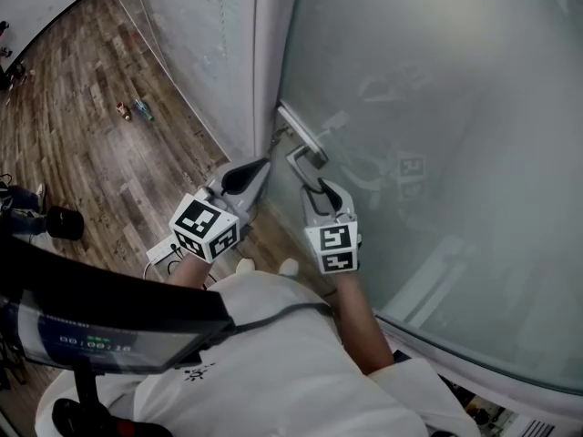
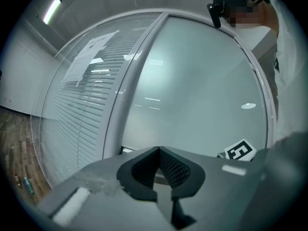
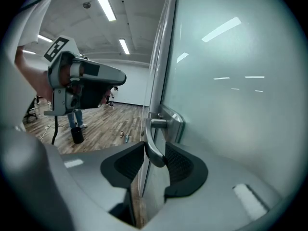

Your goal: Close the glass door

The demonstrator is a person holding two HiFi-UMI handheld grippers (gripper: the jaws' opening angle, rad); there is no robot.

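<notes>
Right now the frosted glass door [image 1: 437, 107] fills the head view from twelve to four o'clock. The right gripper [image 3: 155, 149] holds its jaws part-open, loosely astride the curved silver metal lever handle [image 3: 150, 136]. At its nine o'clock, the left gripper [image 2: 158, 149] has jaws closed, empty.

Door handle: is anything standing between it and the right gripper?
Nothing visible does. The door handle sits between the jaws of the right gripper. The left gripper, jaws shut, is off to one side, not between them.

Frosted glass door [image 1: 437, 107], metal lever handle [image 3: 152, 146]
</notes>
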